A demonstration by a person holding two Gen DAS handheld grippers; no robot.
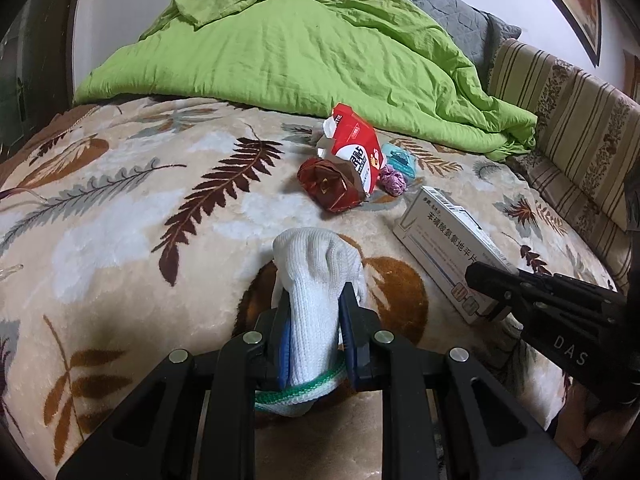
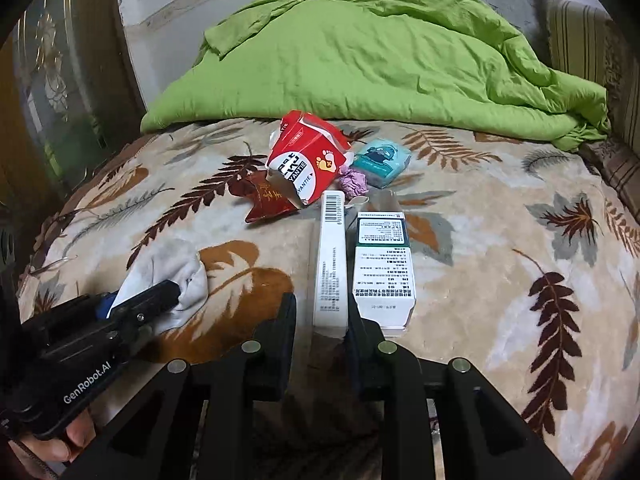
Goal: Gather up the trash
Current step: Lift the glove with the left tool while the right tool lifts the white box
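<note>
1. Plainly clenched on a white knit sock (image 1: 316,256): left claw (image 1: 316,296), green-striped cuff bunched back between its fingers, toe end drooping onto the leaf-patterned blanket (image 1: 120,220).
2. Closed about the near end of a white medicine box (image 2: 330,256): right claw (image 2: 322,308), barcoded narrow side facing up, right finger tight against the box, left finger just beside it.
3. Lying long-ways on the blanket, just right of the sock, far end pointing at the trash pile.
4. Heaped mid-blanket beyond the box: torn red carton (image 1: 356,148), leaning over a crumpled red wrapper (image 1: 324,188); purple wad (image 1: 394,180) and teal packet (image 1: 398,158) just right of it, touching.
5. Behind the pile, along the wall: rumpled green quilt (image 1: 300,52).
6. Glimpsed under the left claw's handle in the right wrist view: part of a hand (image 2: 76,436).
</note>
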